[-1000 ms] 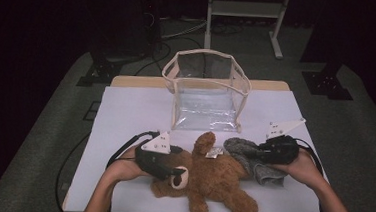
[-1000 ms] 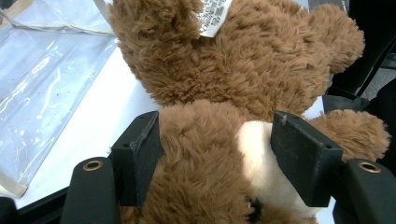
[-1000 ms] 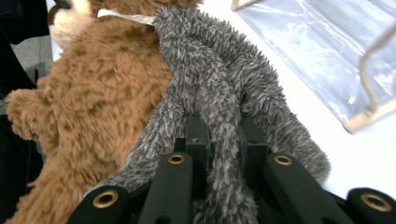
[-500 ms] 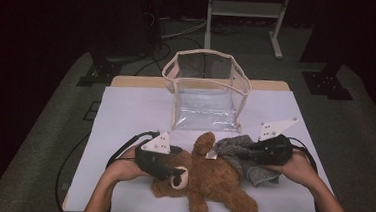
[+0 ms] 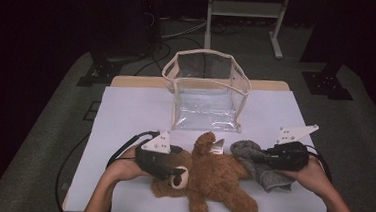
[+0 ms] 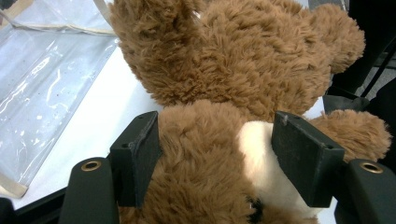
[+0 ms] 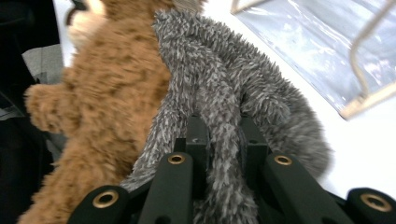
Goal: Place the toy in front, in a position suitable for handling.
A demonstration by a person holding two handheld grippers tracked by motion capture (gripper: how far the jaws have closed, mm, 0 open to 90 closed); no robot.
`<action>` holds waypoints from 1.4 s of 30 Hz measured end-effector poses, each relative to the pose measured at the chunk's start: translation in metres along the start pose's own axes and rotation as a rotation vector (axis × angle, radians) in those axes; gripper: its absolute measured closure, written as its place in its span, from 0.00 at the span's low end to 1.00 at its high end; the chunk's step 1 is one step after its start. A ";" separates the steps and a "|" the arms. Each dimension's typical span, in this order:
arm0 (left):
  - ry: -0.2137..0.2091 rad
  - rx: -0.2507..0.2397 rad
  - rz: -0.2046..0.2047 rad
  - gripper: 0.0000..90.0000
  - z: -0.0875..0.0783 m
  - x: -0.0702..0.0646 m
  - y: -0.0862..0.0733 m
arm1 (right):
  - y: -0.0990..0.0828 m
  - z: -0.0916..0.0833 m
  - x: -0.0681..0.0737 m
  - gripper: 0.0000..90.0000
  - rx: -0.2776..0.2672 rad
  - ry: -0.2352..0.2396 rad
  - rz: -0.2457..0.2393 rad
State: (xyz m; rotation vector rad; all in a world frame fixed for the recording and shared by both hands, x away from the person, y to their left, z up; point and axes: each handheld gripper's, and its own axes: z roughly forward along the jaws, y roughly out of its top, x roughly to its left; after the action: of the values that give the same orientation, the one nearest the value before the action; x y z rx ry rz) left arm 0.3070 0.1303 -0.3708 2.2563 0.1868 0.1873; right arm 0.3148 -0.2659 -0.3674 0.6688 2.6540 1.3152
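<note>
A brown teddy bear (image 5: 216,180) lies on its back near the table's front edge, head to the left. My left gripper (image 5: 171,171) is shut on the bear's head (image 6: 210,158), its pads pressing the fur on both sides. A grey fuzzy cloth (image 5: 259,163) lies against the bear's right side. My right gripper (image 5: 260,160) is shut on a fold of that grey cloth (image 7: 224,135), pinched tight between its fingers (image 7: 198,135). A clear plastic bag (image 5: 207,95) with beige trim stands open behind the bear.
The table carries a white cover (image 5: 135,112). The clear bag (image 6: 42,88) lies close to the bear's raised arm (image 6: 154,32). A metal stand (image 5: 245,12) and cables sit on the dark floor beyond the table.
My right gripper has shifted a little to the left with the grey cloth, drawing it closer to the bear. The left gripper and the bear's head have stayed put.
</note>
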 end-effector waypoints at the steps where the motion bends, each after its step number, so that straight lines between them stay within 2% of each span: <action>1: 0.001 0.001 0.001 0.36 0.000 0.000 0.000 | 0.002 0.001 0.004 0.86 -0.002 0.006 -0.011; 4: 0.000 0.000 0.000 0.36 0.000 0.000 0.000 | 0.012 0.007 0.015 0.86 -0.009 0.038 -0.049; 8: -0.002 -0.002 -0.001 0.36 0.000 0.000 0.000 | 0.026 0.025 0.031 0.86 0.005 0.092 -0.102; 11: 0.000 -0.003 -0.003 0.36 -0.001 0.000 -0.001 | 0.031 0.034 0.036 0.86 0.010 0.111 -0.122; 14: 0.001 -0.002 -0.002 0.36 -0.001 0.001 -0.001 | 0.025 0.034 0.029 0.86 -0.013 0.129 -0.087; 18: 0.005 -0.003 -0.002 0.36 -0.001 0.001 0.000 | 0.009 0.028 0.025 0.86 -0.027 0.122 -0.047; 24: 0.007 -0.001 -0.002 0.36 -0.001 0.001 0.000 | -0.003 0.022 0.025 0.86 -0.030 0.106 -0.027; 29: 0.006 0.001 -0.001 0.35 -0.001 0.002 0.000 | 0.013 0.026 0.037 0.86 -0.032 0.119 -0.082; 34: 0.008 0.001 -0.002 0.35 -0.001 0.002 0.000 | 0.040 0.045 0.054 0.86 -0.018 0.156 -0.175; 37: 0.013 0.003 0.009 0.35 -0.003 0.001 0.001 | 0.051 0.057 0.059 0.86 -0.006 0.162 -0.208; 40: 0.026 -0.018 0.006 0.36 -0.009 0.002 0.000 | 0.051 0.061 0.054 0.87 0.011 0.152 -0.207; 42: 0.027 -0.035 0.001 0.36 -0.014 0.004 -0.001 | 0.047 0.060 0.049 0.87 0.008 0.151 -0.188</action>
State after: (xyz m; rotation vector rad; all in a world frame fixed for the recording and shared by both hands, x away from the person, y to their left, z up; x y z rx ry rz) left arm 0.3077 0.1423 -0.3623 2.2203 0.1957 0.2200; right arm 0.3038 -0.1767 -0.3634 0.3215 2.7587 1.3521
